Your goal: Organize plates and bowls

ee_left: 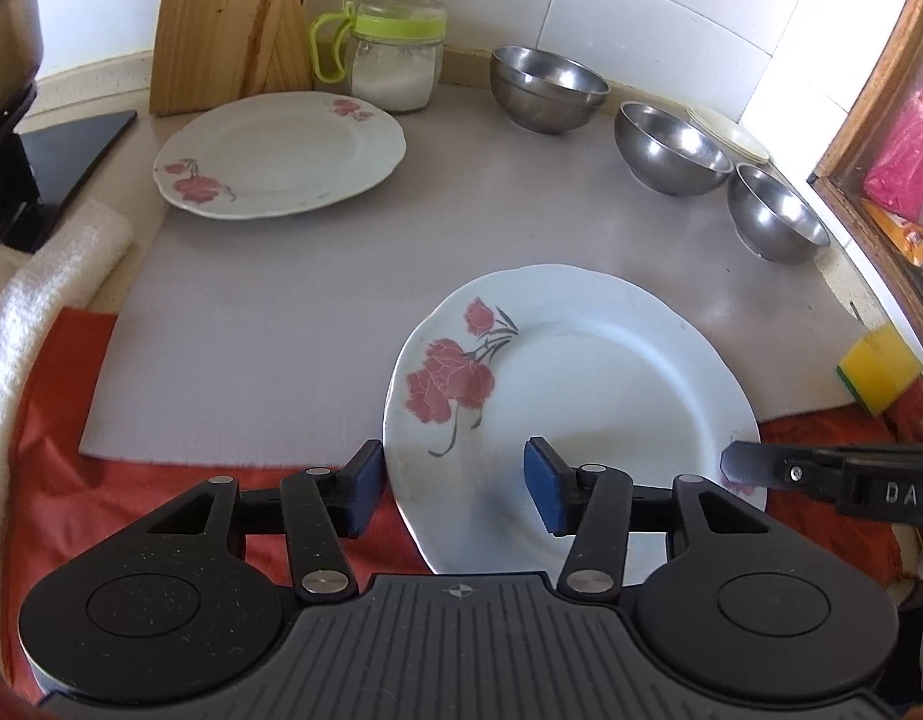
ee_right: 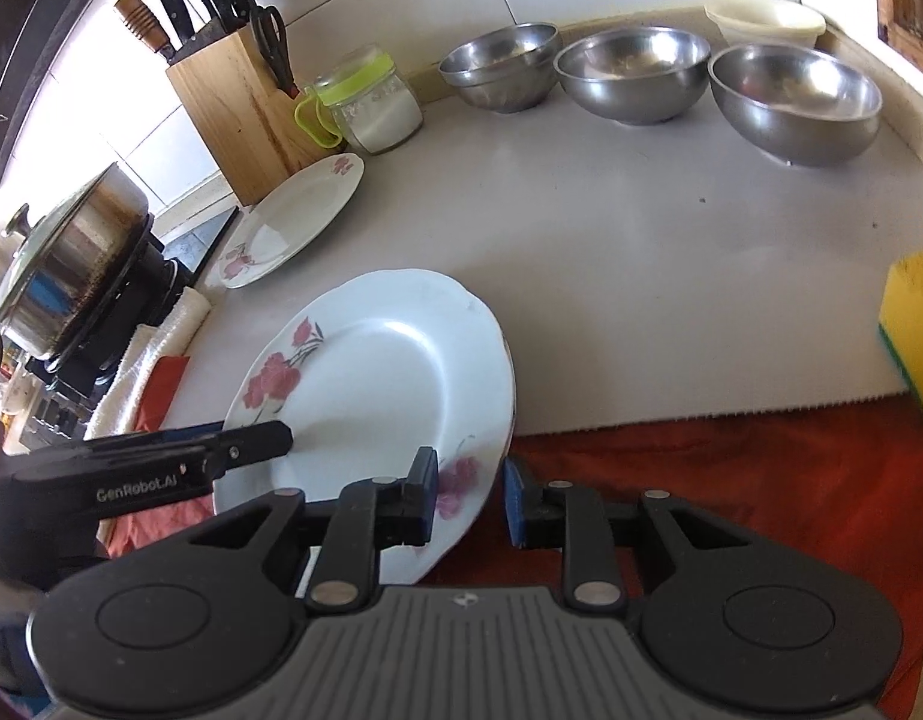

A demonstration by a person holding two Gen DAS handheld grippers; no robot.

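A white plate with red flowers [ee_left: 581, 396] lies near the front edge of the grey mat; it also shows in the right wrist view [ee_right: 377, 384]. My left gripper [ee_left: 455, 489] is open, its jaws straddling the plate's near left rim. My right gripper [ee_right: 470, 501] is open, its jaws either side of the plate's right rim. A second flowered plate [ee_left: 281, 150] lies at the back left, also seen in the right wrist view [ee_right: 293, 216]. Three steel bowls [ee_left: 548, 90] [ee_left: 671, 147] [ee_left: 776, 213] stand along the back right.
A wooden knife block [ee_right: 245, 108] and a lidded jar [ee_left: 395, 54] stand at the back. A pot [ee_right: 71, 264] sits on a stove at the left. A yellow sponge [ee_left: 878, 369] lies at the right. A red cloth [ee_left: 59, 420] and a white towel [ee_left: 53, 276] lie at the front left.
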